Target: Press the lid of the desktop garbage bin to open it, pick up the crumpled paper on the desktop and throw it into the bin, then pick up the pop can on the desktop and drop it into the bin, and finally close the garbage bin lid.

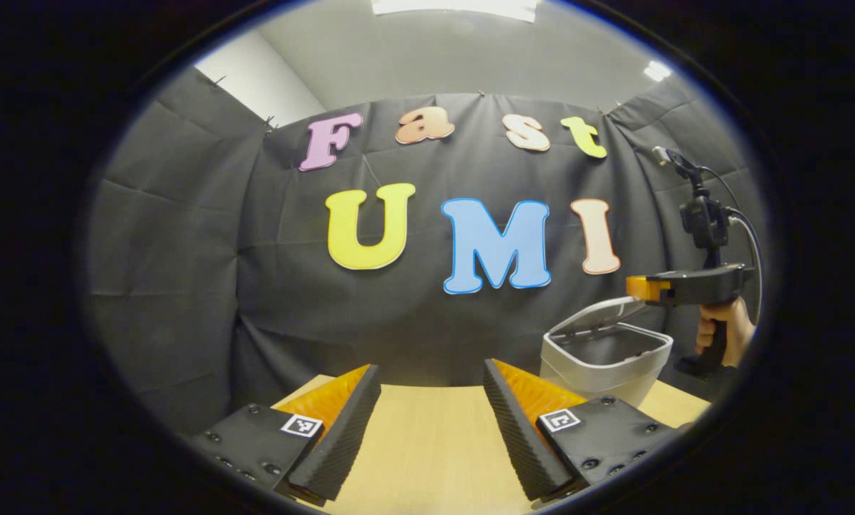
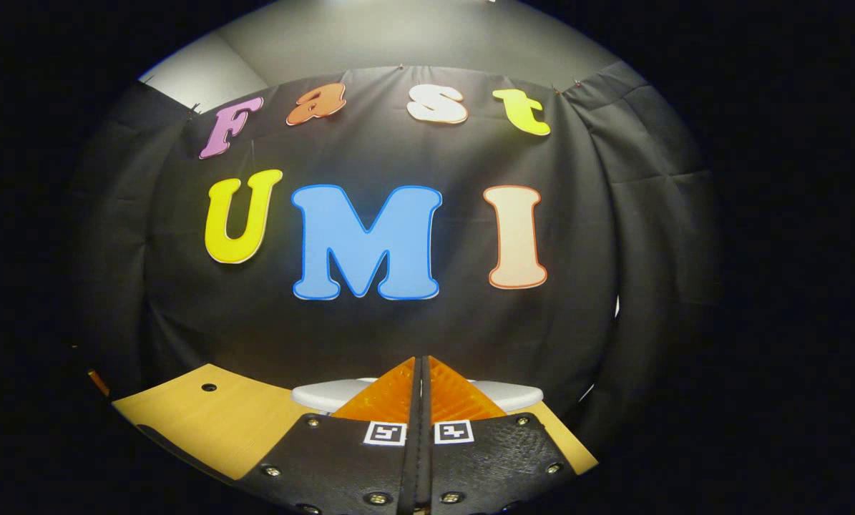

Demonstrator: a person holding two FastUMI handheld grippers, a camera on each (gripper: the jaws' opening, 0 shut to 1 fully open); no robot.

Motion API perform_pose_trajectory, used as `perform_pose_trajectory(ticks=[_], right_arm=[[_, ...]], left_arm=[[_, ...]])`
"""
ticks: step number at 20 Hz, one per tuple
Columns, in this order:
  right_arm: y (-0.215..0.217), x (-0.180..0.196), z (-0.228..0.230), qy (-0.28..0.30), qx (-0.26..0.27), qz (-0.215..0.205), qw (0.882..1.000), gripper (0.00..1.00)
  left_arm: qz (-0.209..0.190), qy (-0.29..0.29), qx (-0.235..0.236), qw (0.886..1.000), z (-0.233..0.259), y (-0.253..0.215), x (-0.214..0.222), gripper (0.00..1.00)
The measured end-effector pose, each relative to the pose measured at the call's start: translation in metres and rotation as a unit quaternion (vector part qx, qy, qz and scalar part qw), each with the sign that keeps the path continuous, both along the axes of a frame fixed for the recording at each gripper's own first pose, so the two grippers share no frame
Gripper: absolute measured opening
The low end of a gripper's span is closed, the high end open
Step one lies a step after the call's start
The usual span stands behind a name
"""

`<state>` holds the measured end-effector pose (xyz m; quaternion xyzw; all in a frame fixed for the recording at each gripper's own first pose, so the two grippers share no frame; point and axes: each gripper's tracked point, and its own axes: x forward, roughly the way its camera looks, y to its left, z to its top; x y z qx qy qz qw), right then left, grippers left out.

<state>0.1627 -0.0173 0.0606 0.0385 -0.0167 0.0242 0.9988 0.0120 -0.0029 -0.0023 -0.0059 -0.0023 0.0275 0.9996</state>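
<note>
Two grippers, one bin. Your left gripper point(image 1: 432, 422): fingers spread wide, nothing between them, over the wooden table point(image 1: 427, 458). Garbage bin point(image 1: 604, 361): ahead and to the right of that gripper, lid point(image 1: 599, 315) tilted up at the back. Your right gripper point(image 2: 420, 400): fingers pressed together, grasping nothing, its tips just above the lid's pale edge; in the left gripper view a hand point(image 1: 720, 332) holds it over the bin.

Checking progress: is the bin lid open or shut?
Open: the lid stands tilted up behind the bin, whose dark inside shows.
</note>
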Motion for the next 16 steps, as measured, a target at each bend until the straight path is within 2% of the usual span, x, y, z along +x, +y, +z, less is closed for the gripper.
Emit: perform_pose_trajectory(ticks=[8,16], right_arm=[[-0.001,-0.003,0.042,-0.042,0.013,0.001,0.999,0.00],[-0.004,-0.039,0.040,-0.030,0.026,0.012,0.999,0.00]], left_arm=[[0.016,-0.003,-0.004,1.000,0.002,0.013,-0.003,0.98],[0.006,0.003,-0.012,1.000,-0.005,0.015,-0.004,0.98]])
